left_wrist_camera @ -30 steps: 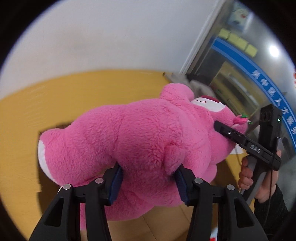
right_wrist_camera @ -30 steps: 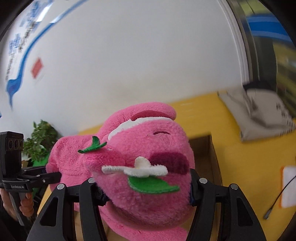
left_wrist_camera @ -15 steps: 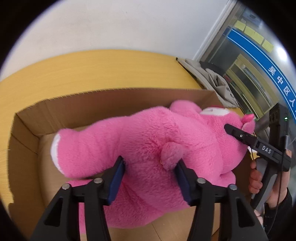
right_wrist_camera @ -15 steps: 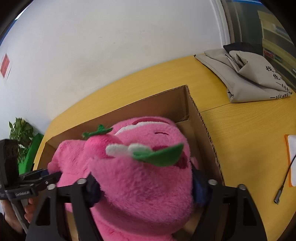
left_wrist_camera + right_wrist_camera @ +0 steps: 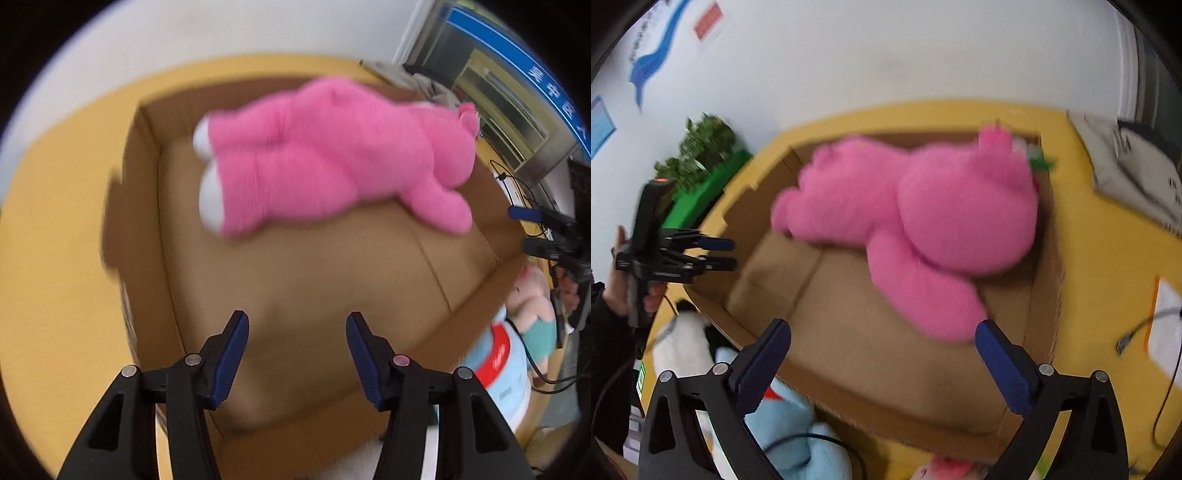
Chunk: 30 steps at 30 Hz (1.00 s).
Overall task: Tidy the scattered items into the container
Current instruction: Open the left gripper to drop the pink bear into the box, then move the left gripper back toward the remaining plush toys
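Note:
A big pink plush bear (image 5: 332,155) lies face down inside an open cardboard box (image 5: 147,206), along its far side. It also shows in the right wrist view (image 5: 923,218) in the same box (image 5: 1043,280). My left gripper (image 5: 295,325) is open and empty, above the box's near part. It shows from the side in the right wrist view (image 5: 716,253). My right gripper (image 5: 882,332) is open and empty above the box's near edge, and shows at the right of the left wrist view (image 5: 532,229).
The box sits on a yellow table (image 5: 1108,266). A light blue plush (image 5: 790,435) and a white plush (image 5: 679,350) lie beside the box, with a small pink and teal doll (image 5: 535,306). A grey folded bag (image 5: 1134,173), a cable (image 5: 1134,332) and a plant (image 5: 701,147) are around.
Both grippers opened and let go of the pink bear. It dropped into the box. Both grippers pulled back and up from it.

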{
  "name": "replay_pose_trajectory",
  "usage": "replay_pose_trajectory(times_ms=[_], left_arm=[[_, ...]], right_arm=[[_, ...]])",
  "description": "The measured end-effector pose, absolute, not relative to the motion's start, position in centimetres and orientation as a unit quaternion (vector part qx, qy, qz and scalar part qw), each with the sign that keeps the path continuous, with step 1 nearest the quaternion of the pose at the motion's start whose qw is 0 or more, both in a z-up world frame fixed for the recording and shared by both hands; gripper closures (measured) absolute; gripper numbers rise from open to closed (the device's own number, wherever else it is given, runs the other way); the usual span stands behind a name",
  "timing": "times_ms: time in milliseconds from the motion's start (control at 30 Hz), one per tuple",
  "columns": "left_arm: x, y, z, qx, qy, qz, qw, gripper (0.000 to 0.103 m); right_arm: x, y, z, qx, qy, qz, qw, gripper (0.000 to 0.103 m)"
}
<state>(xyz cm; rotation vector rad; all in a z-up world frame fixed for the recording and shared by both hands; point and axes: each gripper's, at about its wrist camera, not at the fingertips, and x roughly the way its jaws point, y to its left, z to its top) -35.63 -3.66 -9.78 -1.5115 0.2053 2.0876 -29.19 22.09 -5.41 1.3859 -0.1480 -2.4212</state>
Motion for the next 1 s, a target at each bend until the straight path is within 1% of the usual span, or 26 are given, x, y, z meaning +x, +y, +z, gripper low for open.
replay_pose_trajectory(times_ms=[33,100,133,167,267,367,433,467,500,533,567,600,633,667,767,1000], left_arm=[[-35.0,-4.0,-10.4,-0.571,0.073,0.771,0.272,0.052],[-33.6,-4.8,-11.0,-0.576,0.076,0.769,0.266,0.058],[-32.8,-5.3,-10.9,-0.569,0.069,0.773,0.272,0.059],[-32.3,-5.8,-10.8,-0.570,0.056,0.773,0.272,0.059],[-30.7,-6.4,-10.7,-0.571,0.047,0.775,0.269,0.059],[-29.5,-6.8,-10.0,-0.557,0.053,0.793,0.241,0.060],[-28.6,-7.3,-8.0,-0.526,0.043,0.819,0.227,0.060],[-27.9,-7.6,-6.6,-0.506,0.035,0.831,0.228,0.060],[-27.1,-8.0,-5.1,-0.483,0.029,0.845,0.229,0.054],[-25.9,-8.1,-3.2,-0.452,0.026,0.861,0.230,0.050],[-24.5,-8.1,-1.2,-0.423,0.026,0.877,0.226,0.038],[-23.1,-8.2,0.4,-0.398,0.025,0.890,0.221,0.024],[-21.3,-8.2,2.2,-0.370,0.021,0.903,0.217,0.022],[-19.6,-8.0,3.6,-0.349,0.018,0.912,0.214,0.022],[-15.3,-7.0,5.3,-0.317,0.013,0.926,0.205,0.022],[-10.2,-4.0,3.1,-0.318,0.008,0.931,0.181,0.022]], right_arm=[[-29.2,22.2,-6.4,0.504,-0.053,-0.847,0.160,0.006],[-28.7,22.3,-8.2,0.532,-0.048,-0.834,0.137,0.012],[-28.1,22.2,-8.6,0.534,-0.031,-0.835,0.127,0.016],[-27.5,22.0,-8.6,0.530,-0.016,-0.839,0.121,0.016],[-26.4,22.4,-8.7,0.536,-0.023,-0.837,0.114,0.017],[-25.2,22.3,-8.5,0.530,-0.016,-0.841,0.106,0.015],[-23.9,22.3,-7.0,0.502,-0.009,-0.860,0.087,0.006],[-23.1,22.0,-5.8,0.483,-0.010,-0.872,0.082,0.004],[-21.9,21.7,-4.0,0.454,-0.011,-0.887,0.080,0.000],[-20.7,21.3,-2.3,0.426,-0.010,-0.901,0.079,0.000],[-19.4,20.9,-0.9,0.401,-0.005,-0.913,0.076,0.000],[-17.8,20.3,0.7,0.371,0.004,-0.926,0.070,0.000],[-16.2,19.6,2.1,0.344,0.016,-0.937,0.062,0.000],[-15.0,18.8,3.0,0.326,0.028,-0.943,0.054,0.000],[-11.6,16.5,4.5,0.289,0.054,-0.955,0.034,0.000],[-6.8,14.1,5.0,0.266,0.041,-0.963,0.028,0.000]])
